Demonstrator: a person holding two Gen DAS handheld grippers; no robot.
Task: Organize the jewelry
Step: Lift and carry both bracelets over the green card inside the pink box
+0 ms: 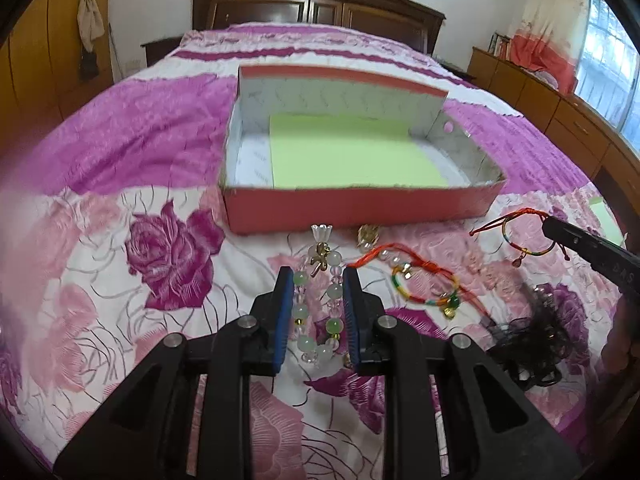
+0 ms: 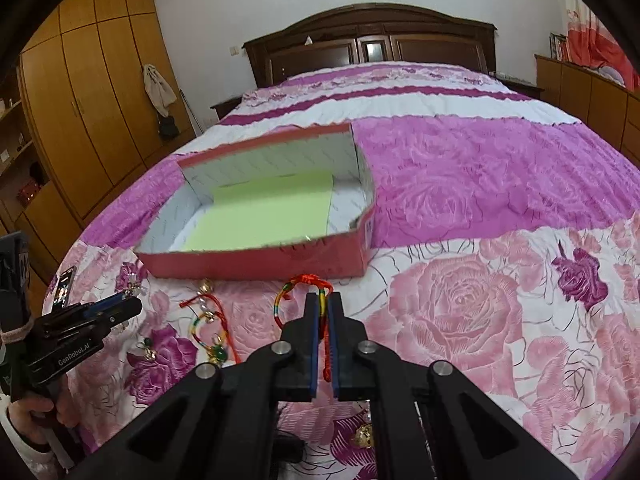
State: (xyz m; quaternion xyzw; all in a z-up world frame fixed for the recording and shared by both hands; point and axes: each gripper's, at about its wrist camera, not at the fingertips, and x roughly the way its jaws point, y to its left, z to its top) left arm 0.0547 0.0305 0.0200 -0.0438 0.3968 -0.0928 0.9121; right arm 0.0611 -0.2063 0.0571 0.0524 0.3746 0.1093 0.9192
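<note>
- A bed covered in a pink, white and purple rose-patterned bedspread (image 1: 120,184) is filling both wrist views; a dark wooden headboard (image 2: 370,46) is standing at its far end against a white wall.
- A shallow red cardboard box (image 1: 352,208) is sitting open on the bedspread; a pale green sheet (image 1: 348,152) is lying flat on its floor; nothing else is showing inside it.
- The left gripper (image 1: 314,276) is pointing down toward the bed in front of the box; its blue-padded jaws are standing narrow, with a beaded bracelet (image 1: 320,312) of pale green and clear beads between the pads, the beads touching both; a small gold charm and a white flower-shaped piece on the bracelet are reaching past the fingertips toward the box's near wall.
- The right gripper (image 2: 324,300) is nearly closed and is pinching a red cord bracelet (image 2: 306,286); its rainbow-coloured loop is curving out to the left of the fingertips, and a red strand is running back down between the pads.
- Another red and multicoloured cord bracelet (image 1: 424,284), with a green bead and gold bells, is lying loose on the bedspread between the two grippers, just in front of the box.
- A small gold and clear-bead piece (image 1: 366,236) is resting near the box's front wall.
- A black tangled hair accessory (image 1: 524,344) is lying on the bedspread at the right of the left wrist view.
- A person's hand (image 2: 36,420) is gripping the left gripper's handle at the lower left of the right wrist view.
- Wooden wardrobes (image 2: 100,92) are lining the left wall.
</note>
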